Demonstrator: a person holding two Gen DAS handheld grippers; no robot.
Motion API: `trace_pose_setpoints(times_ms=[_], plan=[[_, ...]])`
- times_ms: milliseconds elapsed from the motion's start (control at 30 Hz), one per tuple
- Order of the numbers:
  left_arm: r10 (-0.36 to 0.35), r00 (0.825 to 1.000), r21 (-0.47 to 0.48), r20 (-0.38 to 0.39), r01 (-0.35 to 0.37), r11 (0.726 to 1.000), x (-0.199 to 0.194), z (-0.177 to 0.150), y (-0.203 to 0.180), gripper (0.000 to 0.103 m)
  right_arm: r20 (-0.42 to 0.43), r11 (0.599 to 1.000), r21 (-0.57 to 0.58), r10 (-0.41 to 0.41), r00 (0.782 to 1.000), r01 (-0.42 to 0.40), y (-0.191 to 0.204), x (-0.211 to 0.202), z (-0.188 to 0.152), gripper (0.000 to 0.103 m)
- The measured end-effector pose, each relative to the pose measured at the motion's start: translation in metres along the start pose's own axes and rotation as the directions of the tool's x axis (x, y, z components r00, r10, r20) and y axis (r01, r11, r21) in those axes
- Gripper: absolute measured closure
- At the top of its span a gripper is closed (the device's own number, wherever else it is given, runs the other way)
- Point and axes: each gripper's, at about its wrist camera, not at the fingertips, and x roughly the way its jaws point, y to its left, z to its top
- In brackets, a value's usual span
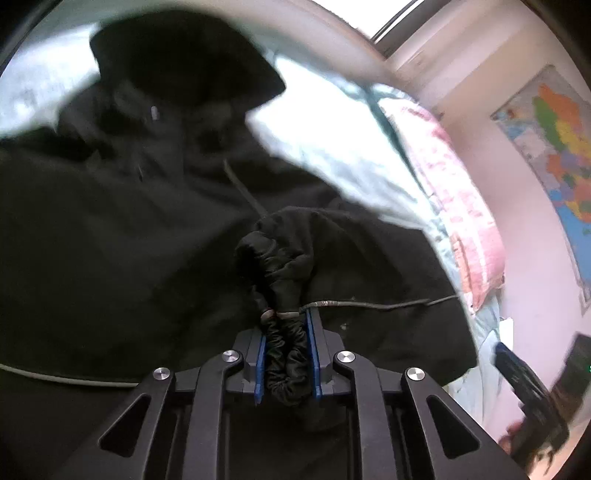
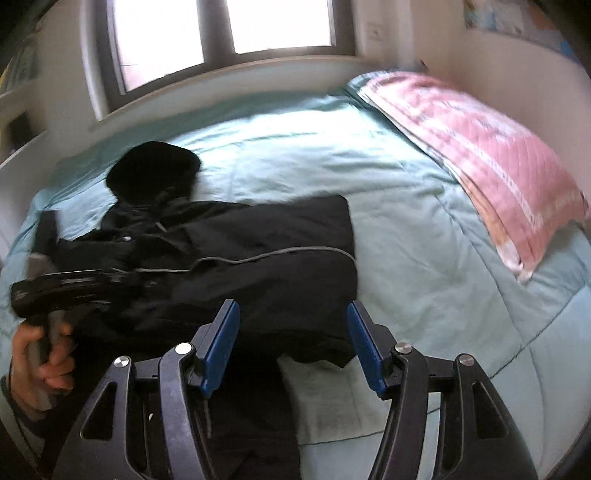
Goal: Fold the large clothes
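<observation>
Left wrist camera rides behind left gripper (image 1: 286, 354), looks forward and down along fingers, close over black hooded jacket (image 1: 122, 221); wall map (image 1: 554, 136) at right edge. Right wrist camera sits behind right gripper (image 2: 293, 343), tilted down, higher and farther back, faces window (image 2: 225, 33) across bed (image 2: 295, 147). Shared ground: jacket, pale blue cover, pink pillow (image 2: 480, 155). Right view also catches left gripper, hand (image 2: 40, 354) on its grip, at left edge.

Left gripper (image 1: 286, 332): blue pads pinched together on a bunched fold of black cloth, angled downward.
Right gripper (image 2: 291, 343): jaws apart, nothing between them.
Left hand (image 2: 40, 358): wrapped around its gripper's handle, at near left.
</observation>
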Motion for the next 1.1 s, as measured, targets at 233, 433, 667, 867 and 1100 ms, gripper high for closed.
trace_pose_setpoints(times_ms=[233,433,667,867,1100], plan=[[0.002,0.981,0.015,0.192,-0.005,1.0,-0.131,0.008,0.041,0.085,-0.07,0.998,-0.007,0.06,0.996,-0.061,0.033,0.035,0.016,0.04],[0.218,0.971,-0.095,0.102,-0.209,0.973,-0.172,-0.016,0.14,0.085,-0.139,0.986,-0.073,0.139,0.981,-0.15,0.111,0.077,0.019,0.04],[0.137,0.99,-0.237,-0.005,-0.135,0.962,-0.144,-0.043,0.199,0.082,-0.178,0.958,-0.286,-0.05,0.983,-0.003,0.175,0.132,-0.016,0.027],[0.261,0.938,-0.022,0.229,-0.263,0.965,-0.204,-0.025,0.132,0.042,-0.132,0.972,-0.196,0.106,0.985,-0.131,0.158,0.101,0.033,0.027],[0.267,0.962,0.077,0.06,-0.271,0.959,-0.108,0.001,0.112,0.039,-0.108,0.993,-0.115,-0.022,0.994,0.009,0.157,0.155,0.062,0.024]])
